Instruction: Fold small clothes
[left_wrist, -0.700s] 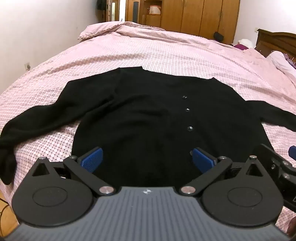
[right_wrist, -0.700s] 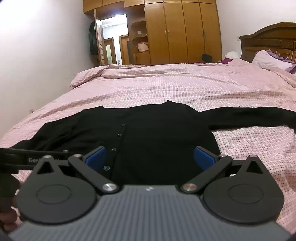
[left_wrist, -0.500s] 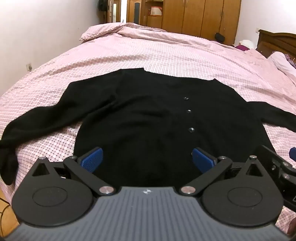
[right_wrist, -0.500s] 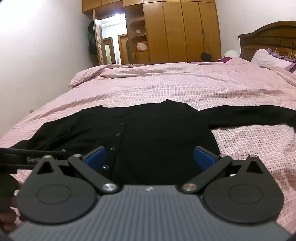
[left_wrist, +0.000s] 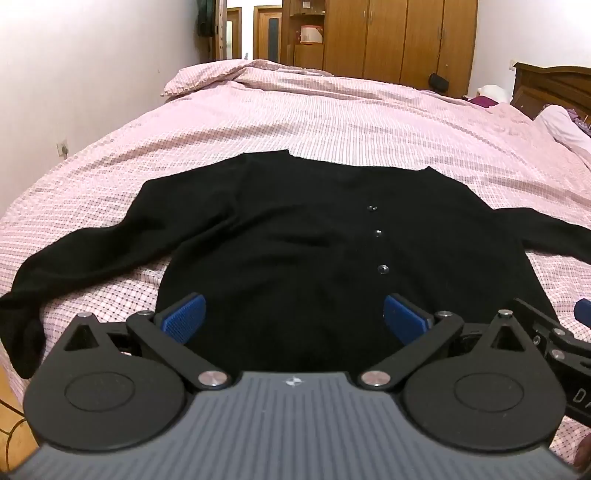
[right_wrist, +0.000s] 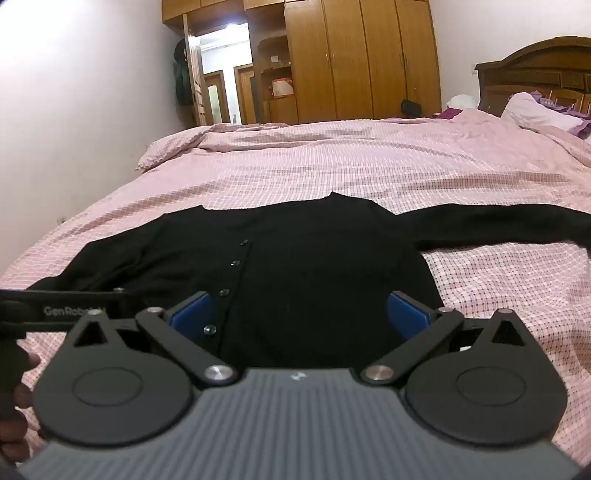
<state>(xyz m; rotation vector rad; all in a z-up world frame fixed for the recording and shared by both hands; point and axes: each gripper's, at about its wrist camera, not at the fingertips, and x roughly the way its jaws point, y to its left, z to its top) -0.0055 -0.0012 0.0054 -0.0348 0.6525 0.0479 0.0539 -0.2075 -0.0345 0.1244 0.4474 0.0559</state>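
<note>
So the bed (left_wrist: 332, 110) with the pink checked cover fills most of both views, wardrobe (right_wrist: 362, 59) at the far wall. Spread flat on the near part of it is the black cardigan (left_wrist: 295, 240), front up and buttoned, both sleeves stretched out to the sides; the left sleeve (left_wrist: 74, 266) runs right to the bed edge and droops over it. Nothing looks folded yet.

Both claws sit side by side at the hem end. The left claw (left_wrist: 294, 319) is spread wide with nothing in it, same for the right claw (right_wrist: 301, 314), which hangs over the button row (right_wrist: 232, 264).

My guess for doing this well: start with the sleeves, pinch each near the cuff, lay it across the chest without dragging the body, then bring the hem up toward the collar. Knit is slack, so grab enough fabric.
</note>
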